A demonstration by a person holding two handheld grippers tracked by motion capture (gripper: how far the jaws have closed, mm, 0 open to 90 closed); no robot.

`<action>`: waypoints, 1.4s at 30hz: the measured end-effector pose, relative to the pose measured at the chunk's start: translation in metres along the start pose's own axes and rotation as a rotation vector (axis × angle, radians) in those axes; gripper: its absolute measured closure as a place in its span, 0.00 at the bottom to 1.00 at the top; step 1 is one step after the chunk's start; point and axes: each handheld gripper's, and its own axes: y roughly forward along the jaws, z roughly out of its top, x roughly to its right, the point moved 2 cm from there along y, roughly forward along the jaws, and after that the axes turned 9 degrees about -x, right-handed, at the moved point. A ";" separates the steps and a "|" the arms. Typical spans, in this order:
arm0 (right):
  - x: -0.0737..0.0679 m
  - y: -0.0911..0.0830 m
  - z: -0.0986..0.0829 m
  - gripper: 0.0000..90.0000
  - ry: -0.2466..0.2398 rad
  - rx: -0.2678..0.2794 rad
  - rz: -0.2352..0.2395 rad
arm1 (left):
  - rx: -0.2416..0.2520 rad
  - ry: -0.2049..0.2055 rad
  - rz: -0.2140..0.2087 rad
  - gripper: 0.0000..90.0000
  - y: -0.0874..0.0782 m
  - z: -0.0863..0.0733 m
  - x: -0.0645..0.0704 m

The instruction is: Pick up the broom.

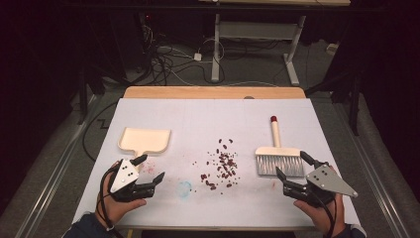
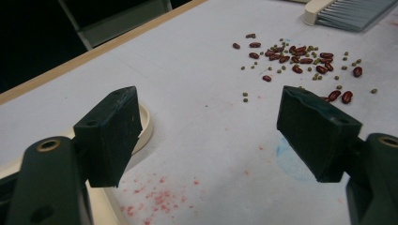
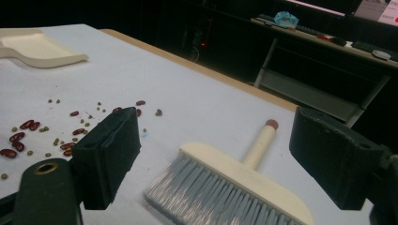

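High view: beans (image 1: 221,168) scattered mid-bench, between dustpan (image 1: 144,140) and brush (image 1: 278,156). Left tool (image 1: 148,170) jaws wide, empty, just beside dustpan handle; right tool (image 1: 294,171) wide, empty, at brush bristles. Layout probably set for sweep w/ one implement per hand.

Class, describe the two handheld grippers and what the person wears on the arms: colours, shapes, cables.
Both the left gripper and right gripper are black, with two blocky, flat-faced jaws. Each carries a grey three-cornered plate dotted with small holes, and a black cable trails from each. Dark sleeves cover the forearms.
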 end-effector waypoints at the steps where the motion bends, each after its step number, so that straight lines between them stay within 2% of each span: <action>1: 0.001 0.001 -0.001 0.19 0.000 -0.009 -0.007 | -0.004 0.002 0.000 0.24 0.001 0.000 0.000; 6: 0.001 0.002 -0.002 0.19 -0.002 -0.024 -0.004 | -0.013 0.005 -0.005 0.24 0.002 0.000 0.003; 7: 0.000 0.003 -0.002 0.19 -0.005 -0.028 -0.004 | -0.017 -0.008 -0.014 0.24 0.002 0.000 0.005; 8: 0.000 0.004 -0.003 0.19 -0.009 -0.038 -0.004 | -0.008 0.007 -0.009 0.24 0.002 0.000 0.004; 11: 0.001 0.006 -0.001 0.19 -0.007 -0.047 -0.007 | -0.018 0.016 -0.012 0.24 0.002 -0.001 0.005; 12: 0.001 0.006 -0.001 0.19 -0.007 -0.047 -0.007 | -0.028 0.004 -0.021 0.24 0.002 -0.002 0.006; 14: 0.003 0.010 0.001 0.19 -0.013 -0.061 -0.014 | -0.020 0.007 -0.014 0.24 0.002 -0.002 0.005; 16: 0.009 0.017 0.004 0.21 -0.010 -0.092 -0.008 | -0.019 0.002 -0.015 0.24 0.002 -0.002 0.005; 18: 0.015 0.026 0.007 0.23 -0.022 -0.140 0.002 | -0.038 -0.004 -0.018 0.24 0.003 -0.003 0.007; 21: 0.025 0.040 0.013 0.25 -0.028 -0.222 -0.013 | -0.040 0.020 -0.011 0.24 0.005 -0.002 0.008; 24: 0.036 0.056 0.020 0.26 0.030 -0.305 -0.009 | -0.044 0.018 -0.014 0.24 0.008 -0.001 0.008; 26: 0.045 0.070 0.026 0.26 0.084 -0.360 -0.027 | -0.053 0.005 -0.023 0.24 0.009 -0.001 0.009; 28: 0.054 0.087 0.030 0.25 0.140 -0.425 -0.003 | -0.053 0.018 -0.022 0.24 0.010 -0.001 0.008; 29: 0.061 0.098 0.032 0.25 0.165 -0.454 0.009 | -0.065 0.011 -0.028 0.24 0.011 -0.002 0.009; 30: 0.064 0.105 0.032 0.25 0.176 -0.471 0.014 | -0.060 0.021 -0.024 0.24 0.011 -0.001 0.008; 32: 0.073 0.125 0.031 0.28 0.205 -0.534 0.014 | -0.076 0.012 -0.029 0.24 0.011 -0.003 0.009; 34: 0.082 0.143 0.028 0.31 0.270 -0.591 0.040 | -0.075 0.011 -0.028 0.24 0.010 -0.003 0.009; 36: 0.087 0.159 0.025 0.34 0.294 -0.664 0.028 | -0.073 0.013 -0.026 0.24 0.009 -0.003 0.010; 39: 0.091 0.180 0.019 0.40 0.293 -0.762 -0.027 | -0.069 0.029 -0.022 0.24 0.010 -0.002 0.010; 41: 0.091 0.191 0.014 0.43 0.340 -0.806 -0.012 | -0.079 0.020 -0.027 0.24 0.010 -0.002 0.011; 42: 0.090 0.195 0.012 0.44 0.345 -0.822 -0.026 | -0.080 0.020 -0.027 0.24 0.010 -0.002 0.011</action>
